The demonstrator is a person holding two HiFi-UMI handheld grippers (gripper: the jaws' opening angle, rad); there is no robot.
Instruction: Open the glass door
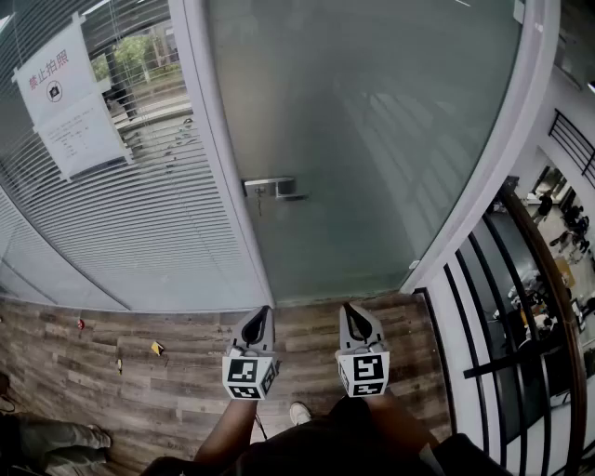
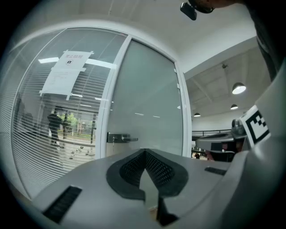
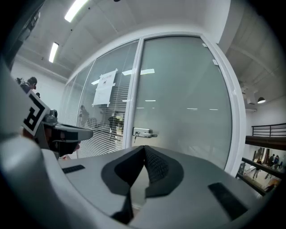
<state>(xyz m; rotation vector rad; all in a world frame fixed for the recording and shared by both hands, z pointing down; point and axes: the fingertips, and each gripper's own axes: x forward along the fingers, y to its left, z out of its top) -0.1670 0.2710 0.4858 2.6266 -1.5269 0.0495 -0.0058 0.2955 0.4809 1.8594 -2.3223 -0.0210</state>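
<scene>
Both alike, left gripper [image 1: 264,310] and right gripper [image 1: 349,309]: grey shells, black pointed jaws, mesh-textured pads [image 2: 156,167]. Each bore a white cube [image 1: 249,376] with black square markers. Person wore dark clothing [image 1: 316,451], one white shoe [image 1: 299,412].

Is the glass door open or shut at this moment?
Shut: the glass door lies flush in its white frame, no gap visible, and its handle is untouched.

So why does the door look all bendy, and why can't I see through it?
Head view: the wide lens bows the glass door, and its frosted pane looks milky. Left gripper view: the same bending, with dark rounded corners. Right gripper view: ceiling lights reflect as pale streaks on the glass.
</scene>
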